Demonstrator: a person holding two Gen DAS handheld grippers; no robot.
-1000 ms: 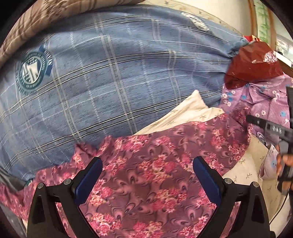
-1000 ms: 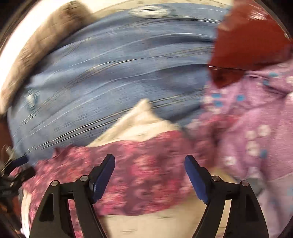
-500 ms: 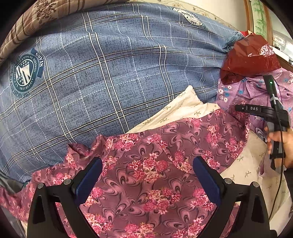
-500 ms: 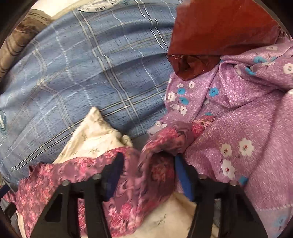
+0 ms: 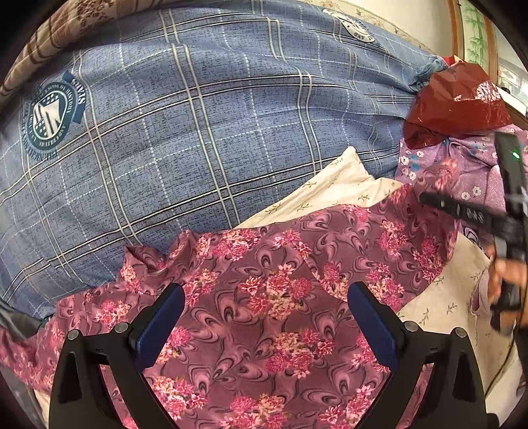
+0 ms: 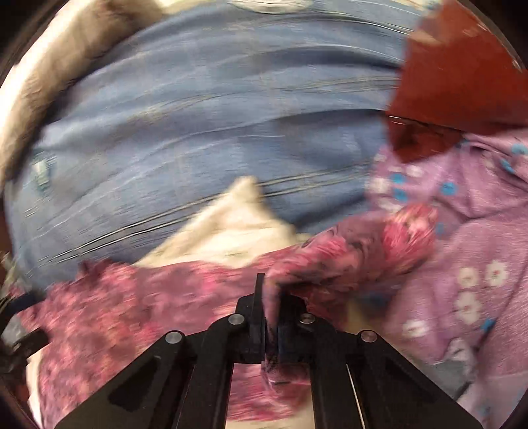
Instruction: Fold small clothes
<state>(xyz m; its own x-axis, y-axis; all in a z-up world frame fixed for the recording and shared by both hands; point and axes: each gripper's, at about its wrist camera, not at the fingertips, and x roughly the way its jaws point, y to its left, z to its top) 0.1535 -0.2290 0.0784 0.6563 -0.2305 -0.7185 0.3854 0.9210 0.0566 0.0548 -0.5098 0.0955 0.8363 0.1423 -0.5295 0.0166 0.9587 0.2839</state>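
Both tools over floral garment point(image 5: 264, 297): right tool point(image 6: 271, 316) clamped on its edge, left tool point(image 5: 264, 333) open.

This was a bedroom in a home. A bed covered by a blue plaid quilt point(image 5: 204, 138) with a crest badge filled most of the view. A brown checked blanket point(image 5: 66, 23) lay beyond the quilt's far edge. Just beside the quilt's right end sat a red plastic bag point(image 5: 458, 99) and loose floral clothes, with a framed bamboo picture point(image 5: 475, 36) on the wall behind.
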